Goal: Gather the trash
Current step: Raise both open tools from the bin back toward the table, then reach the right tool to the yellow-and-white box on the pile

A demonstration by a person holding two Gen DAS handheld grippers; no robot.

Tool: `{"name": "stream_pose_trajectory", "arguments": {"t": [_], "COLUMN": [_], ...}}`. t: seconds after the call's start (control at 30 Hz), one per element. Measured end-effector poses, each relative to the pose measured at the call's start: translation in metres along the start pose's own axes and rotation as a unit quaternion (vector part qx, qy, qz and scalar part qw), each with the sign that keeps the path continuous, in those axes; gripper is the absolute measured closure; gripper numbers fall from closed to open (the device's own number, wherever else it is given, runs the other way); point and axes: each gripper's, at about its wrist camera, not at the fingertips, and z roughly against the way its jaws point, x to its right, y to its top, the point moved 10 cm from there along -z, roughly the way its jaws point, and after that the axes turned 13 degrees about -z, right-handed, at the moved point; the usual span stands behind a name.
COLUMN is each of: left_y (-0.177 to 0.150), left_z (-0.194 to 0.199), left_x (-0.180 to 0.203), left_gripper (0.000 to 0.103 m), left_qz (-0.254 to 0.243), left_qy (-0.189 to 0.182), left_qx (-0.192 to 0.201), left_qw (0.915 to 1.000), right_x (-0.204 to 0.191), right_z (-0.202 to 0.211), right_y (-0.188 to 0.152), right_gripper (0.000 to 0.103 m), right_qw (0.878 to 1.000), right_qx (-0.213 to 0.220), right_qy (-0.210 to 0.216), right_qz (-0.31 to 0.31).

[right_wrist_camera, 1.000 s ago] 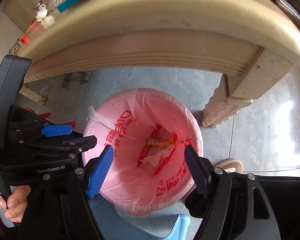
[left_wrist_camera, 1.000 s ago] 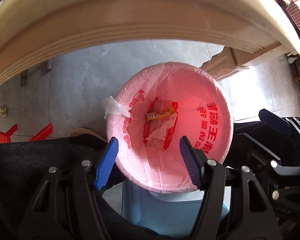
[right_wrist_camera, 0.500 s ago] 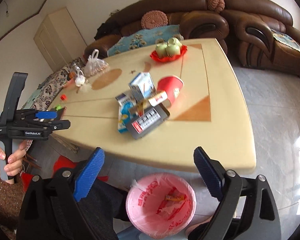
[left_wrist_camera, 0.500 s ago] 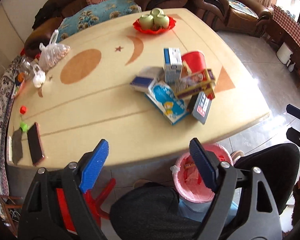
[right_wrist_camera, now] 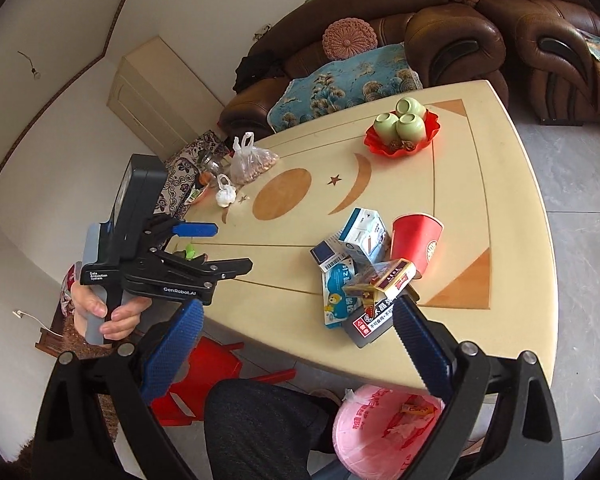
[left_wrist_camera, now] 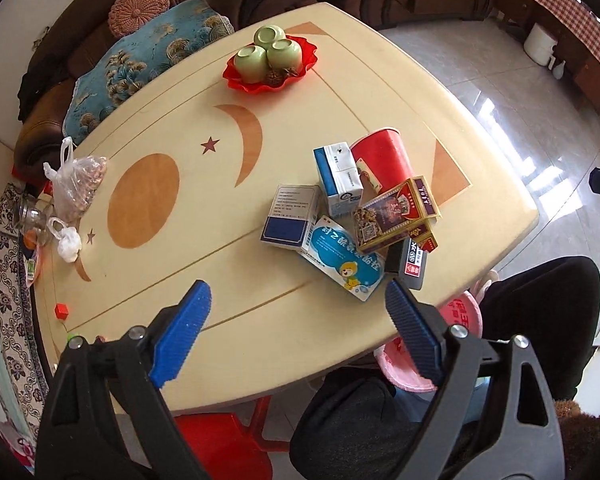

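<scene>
A heap of trash lies on the cream table [left_wrist_camera: 228, 280] near its front right corner: a red paper cup [left_wrist_camera: 384, 156], a blue-and-white carton [left_wrist_camera: 338, 178], a dark blue box [left_wrist_camera: 290, 216], a light blue medicine box [left_wrist_camera: 342, 258], a purple-gold box [left_wrist_camera: 396, 212] and a black box [left_wrist_camera: 410, 262]. The heap also shows in the right wrist view, with the cup [right_wrist_camera: 414, 238]. My left gripper [left_wrist_camera: 300, 330] is open and empty above the table's front edge. My right gripper [right_wrist_camera: 296, 350] is open and empty, in front of the heap. The pink-lined trash bin [right_wrist_camera: 380, 424] stands under the table corner.
A red dish with three green cups [left_wrist_camera: 270, 60] stands at the table's far side. A plastic bag of nuts [left_wrist_camera: 80, 178] and small items lie at the left edge. A red stool [right_wrist_camera: 204, 372] is under the table. Brown sofas [right_wrist_camera: 440, 32] stand behind.
Both grippers rose from just above the bin under the table to well above the tabletop. The table and trash heap came into view. Both stayed open and empty.
</scene>
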Motion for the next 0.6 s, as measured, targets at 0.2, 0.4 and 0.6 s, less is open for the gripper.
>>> {"name": "stream_pose_trajectory", "arguments": {"t": [0.2, 0.4, 0.6], "left_y": [0.013, 0.017, 0.019], "left_z": [-0.023, -0.054, -0.092], "left_x": [-0.007, -0.012, -0.018], "left_gripper": [0.016, 0.016, 0.016], "left_qz": [-0.018, -0.02, -0.025], "left_qy": [-0.009, -0.023, -0.034], "left_qx": [-0.01, -0.03, -0.057], "left_qw": [0.9997, 0.9991, 0.9975], "right_x": [0.014, 0.03, 0.045], "right_z": [-0.027, -0.06, -0.093], "right_y": [0.004, 0.004, 0.0], "right_gripper": [0.01, 0.01, 0.01], "right_qw": [0.999, 0.998, 0.994], "right_qx": [-0.026, -0.055, -0.087], "right_qy": [-0.003, -0.006, -0.006], "right_qz": [-0.019, -0.04, -0.06]}}
